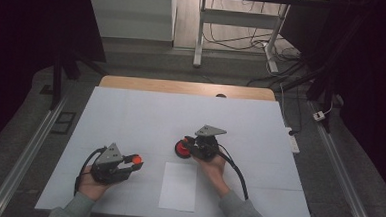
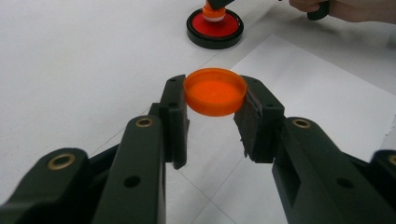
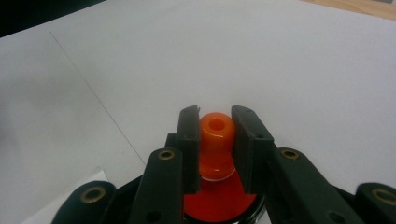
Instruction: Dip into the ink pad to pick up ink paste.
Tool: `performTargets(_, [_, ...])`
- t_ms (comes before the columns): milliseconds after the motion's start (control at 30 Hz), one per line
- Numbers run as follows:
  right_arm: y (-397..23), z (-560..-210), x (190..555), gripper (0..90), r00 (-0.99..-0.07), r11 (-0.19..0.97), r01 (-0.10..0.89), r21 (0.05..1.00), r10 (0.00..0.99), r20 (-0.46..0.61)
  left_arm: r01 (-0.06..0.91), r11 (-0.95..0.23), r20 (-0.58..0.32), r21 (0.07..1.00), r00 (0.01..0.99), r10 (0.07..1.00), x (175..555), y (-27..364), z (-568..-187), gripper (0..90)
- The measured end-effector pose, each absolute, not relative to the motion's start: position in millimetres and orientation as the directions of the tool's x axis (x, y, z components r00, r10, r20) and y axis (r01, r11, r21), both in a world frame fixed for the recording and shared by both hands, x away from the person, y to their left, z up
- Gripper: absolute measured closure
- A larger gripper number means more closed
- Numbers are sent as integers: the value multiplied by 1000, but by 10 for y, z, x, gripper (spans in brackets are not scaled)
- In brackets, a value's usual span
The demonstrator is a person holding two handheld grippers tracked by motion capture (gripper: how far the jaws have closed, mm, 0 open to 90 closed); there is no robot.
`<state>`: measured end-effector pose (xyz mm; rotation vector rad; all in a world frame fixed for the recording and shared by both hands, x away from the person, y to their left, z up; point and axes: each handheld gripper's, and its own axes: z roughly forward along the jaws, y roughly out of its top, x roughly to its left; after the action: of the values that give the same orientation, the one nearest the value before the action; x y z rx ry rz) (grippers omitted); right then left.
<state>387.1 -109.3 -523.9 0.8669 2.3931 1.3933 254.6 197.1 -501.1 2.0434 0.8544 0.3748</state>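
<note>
**Two hand-held grippers at a white counter: cap at left, stamp and ink pad at right**

Left. In the high view, the person's left hand point(image 1: 91, 182) holds the left gripper point(image 1: 133, 163) low over the near-left part of the white counter point(image 1: 130, 115), its jaws pointing to the right. An orange cap point(image 1: 137, 159) sits between the jaw tips. In the left gripper view the cap point(image 2: 215, 91) is a shallow round disc with its open side up, pinched by its rim between the two black pads, which stand about a cap's breadth apart. The cap is clear of the counter surface.

Centre. A white sheet of paper point(image 1: 178, 186) lies flat on the counter near its front edge, between the two hands. In the left gripper view, the paper's corner point(image 2: 322, 93) lies beyond and to the right of the cap.

Right. The right hand point(image 1: 213, 164) holds the right gripper point(image 1: 188, 147), its jaws pointing left toward a round black-rimmed red ink pad point(image 1: 182, 149) resting on the counter. In the right gripper view, the jaws are narrowed onto an orange stamp handle point(image 3: 216, 135) with a hole in its top; the pads press on both of its sides. The stamp stands upright on the red surface of the ink pad point(image 3: 219, 205). The left gripper view shows the same pad point(image 2: 215, 29) well beyond the cap, with the stamp point(image 2: 214, 11) on it.
</note>
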Motion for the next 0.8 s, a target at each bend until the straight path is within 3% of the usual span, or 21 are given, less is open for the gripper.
performTargets(800, [-1087, -5293, 3827, 730, -798, 400, 345, 849, 602, 41, 437, -391, -58, 810, 723, 688, 2543, 1975, -5012, 647])
